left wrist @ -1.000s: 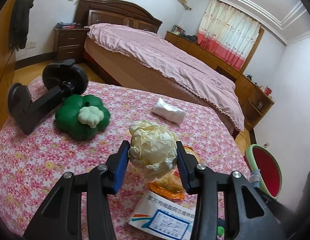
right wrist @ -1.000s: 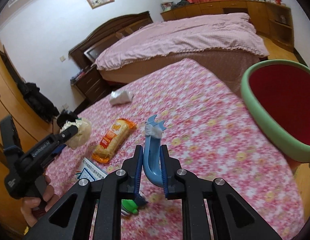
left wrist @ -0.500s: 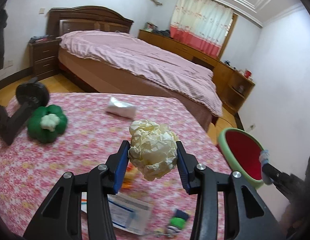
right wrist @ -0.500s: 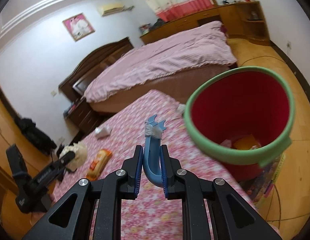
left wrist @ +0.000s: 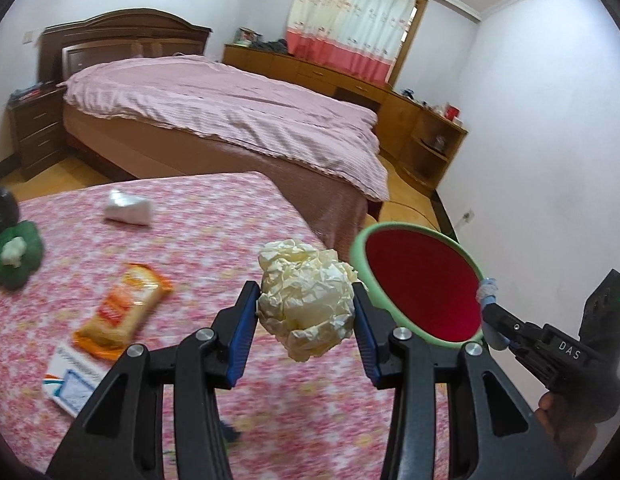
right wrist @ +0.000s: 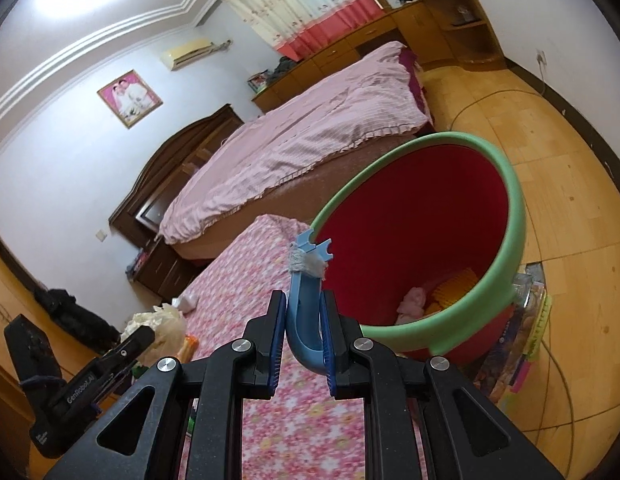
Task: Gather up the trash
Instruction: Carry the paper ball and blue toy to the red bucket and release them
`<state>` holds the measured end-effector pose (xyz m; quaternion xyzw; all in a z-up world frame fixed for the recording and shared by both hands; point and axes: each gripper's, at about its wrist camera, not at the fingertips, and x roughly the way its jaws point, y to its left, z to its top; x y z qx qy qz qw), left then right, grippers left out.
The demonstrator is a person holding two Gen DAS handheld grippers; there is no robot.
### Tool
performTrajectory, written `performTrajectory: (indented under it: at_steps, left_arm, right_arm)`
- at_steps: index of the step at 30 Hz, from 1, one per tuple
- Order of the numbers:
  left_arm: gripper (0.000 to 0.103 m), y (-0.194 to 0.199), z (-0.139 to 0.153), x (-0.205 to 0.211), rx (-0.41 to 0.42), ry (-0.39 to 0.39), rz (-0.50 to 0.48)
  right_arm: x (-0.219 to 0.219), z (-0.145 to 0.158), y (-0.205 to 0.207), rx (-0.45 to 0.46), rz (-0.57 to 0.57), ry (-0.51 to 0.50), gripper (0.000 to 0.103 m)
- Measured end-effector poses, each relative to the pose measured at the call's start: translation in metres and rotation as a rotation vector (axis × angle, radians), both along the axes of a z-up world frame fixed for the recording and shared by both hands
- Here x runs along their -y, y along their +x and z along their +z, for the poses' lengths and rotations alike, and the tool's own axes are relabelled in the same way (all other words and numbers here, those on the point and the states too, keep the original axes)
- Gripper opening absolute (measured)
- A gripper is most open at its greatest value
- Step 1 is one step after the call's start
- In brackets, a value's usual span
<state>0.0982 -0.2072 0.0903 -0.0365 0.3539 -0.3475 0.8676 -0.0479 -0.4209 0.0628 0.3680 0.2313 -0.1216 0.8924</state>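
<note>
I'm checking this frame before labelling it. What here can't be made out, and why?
- Printed card, left wrist view: motion blur makes the text unreadable.
- Bin contents, right wrist view: the near wall hides all but pink and yellow scraps.
- Small green item, right wrist view: mostly hidden behind the right gripper.

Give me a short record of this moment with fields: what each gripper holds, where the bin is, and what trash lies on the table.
left gripper: shut on crumpled paper ball
right gripper: shut on blue plastic piece
bin: red inside, green rim, beside the table, some trash already inside
table: pink flowered cloth
trash on table: orange snack wrapper; white packet; printed box
</note>
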Motion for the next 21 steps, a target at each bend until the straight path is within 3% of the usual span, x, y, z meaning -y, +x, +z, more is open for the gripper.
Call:
performTrajectory:
  at_steps: [21]
  left_arm:
    - [0.046, -0.005, -0.034, 0.151, -0.022, 0.137, -0.218]
  right_arm:
    - [0.066, -0.009, -0.022, 0.044, -0.093, 0.042, 0.017]
